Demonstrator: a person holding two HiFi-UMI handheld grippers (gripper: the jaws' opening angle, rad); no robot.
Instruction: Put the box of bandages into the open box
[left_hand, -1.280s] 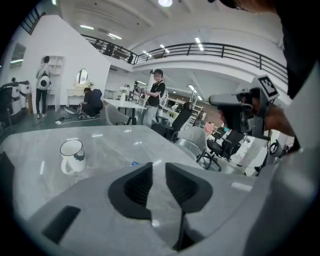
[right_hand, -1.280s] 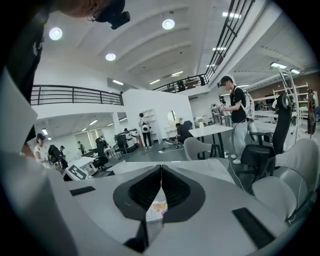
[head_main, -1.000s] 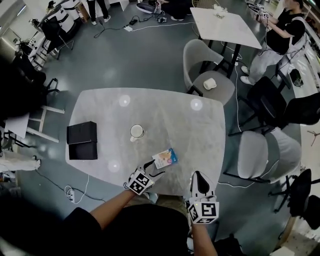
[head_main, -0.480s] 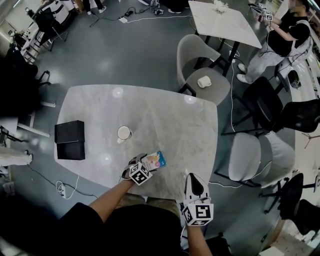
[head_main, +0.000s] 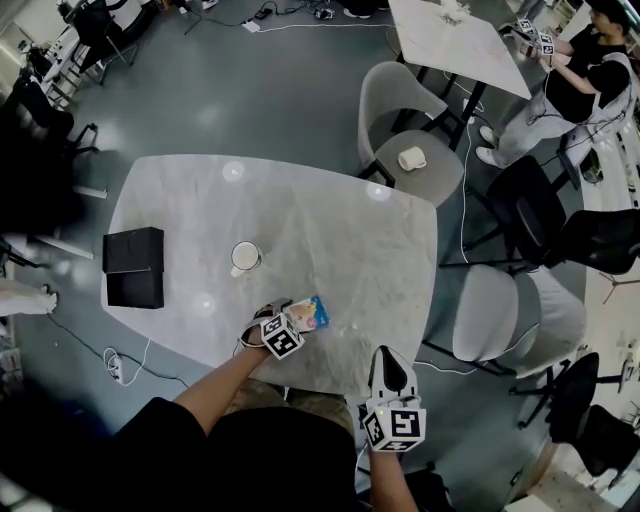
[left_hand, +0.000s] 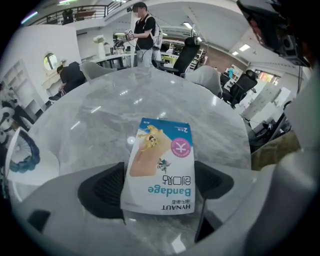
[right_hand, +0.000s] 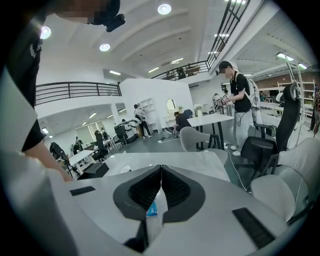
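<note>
The bandage box (head_main: 310, 313), white and blue with a cartoon print, lies flat on the grey marble table (head_main: 340, 230) near its front edge. My left gripper (head_main: 294, 319) reaches over it. In the left gripper view the bandage box (left_hand: 161, 167) lies between the two dark pads (left_hand: 102, 190), and the jaws are opening wide around it without pressing on it. The open black box (head_main: 134, 267) sits at the table's left edge, well left of the bandage box. My right gripper (head_main: 387, 358) hangs in front of the table's edge, shut and empty (right_hand: 160, 172).
A white cup (head_main: 243, 256) stands between the black box and the bandage box. Grey chairs (head_main: 410, 150) stand at the table's right and far side. A power strip (head_main: 112, 366) lies on the floor at the left. A person stands by another table (head_main: 455, 40).
My left gripper has moved forward over the table's front edge until its jaws sit around the bandage box. The right gripper has kept its place.
</note>
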